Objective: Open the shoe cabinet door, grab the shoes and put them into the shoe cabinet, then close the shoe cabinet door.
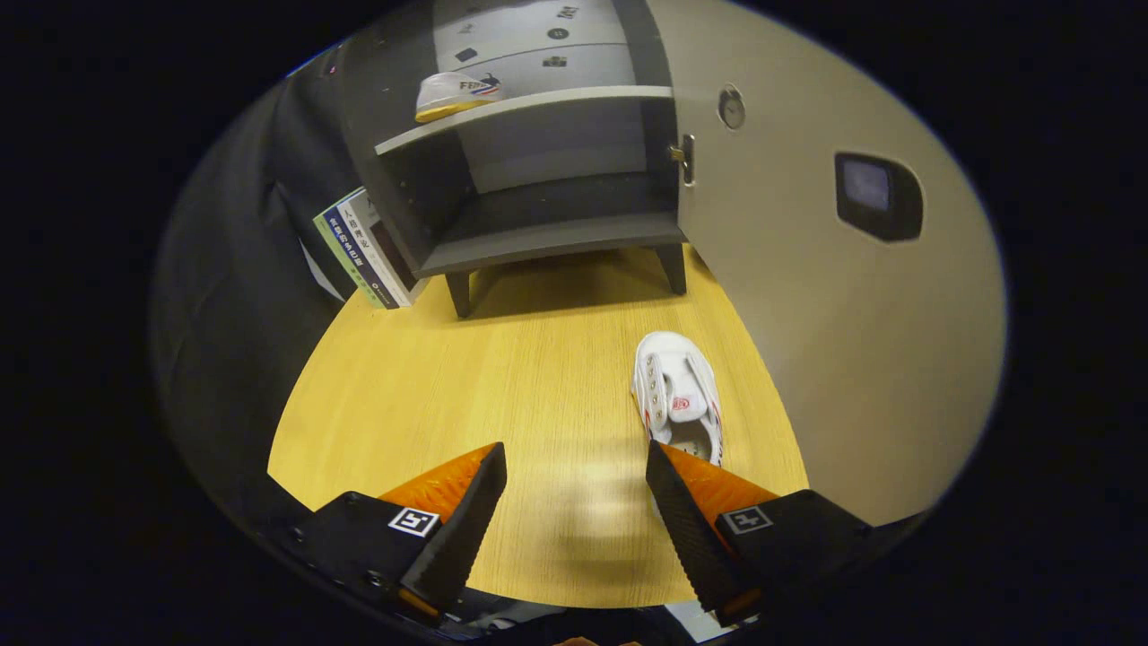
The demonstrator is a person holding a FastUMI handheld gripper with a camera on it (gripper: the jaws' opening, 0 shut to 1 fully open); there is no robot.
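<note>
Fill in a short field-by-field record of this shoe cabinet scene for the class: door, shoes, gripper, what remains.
door: beige cabinet door swung open
cabinet: grey two-shelf shoe cabinet on wooden tabletop
stored shoe: white shoe with yellow sole on upper shelf
loose shoe: white lace-up shoe on tabletop, just ahead of right finger
gripper: orange-and-black gripper open, holding nothing
beside cabinet: leaning books
remaining: loose shoe, then door

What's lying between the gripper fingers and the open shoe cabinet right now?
Bare wooden tabletop mostly, in the gripper view. The open gripper has a white shoe just ahead of one finger; the shoe cabinet stands beyond.
</note>
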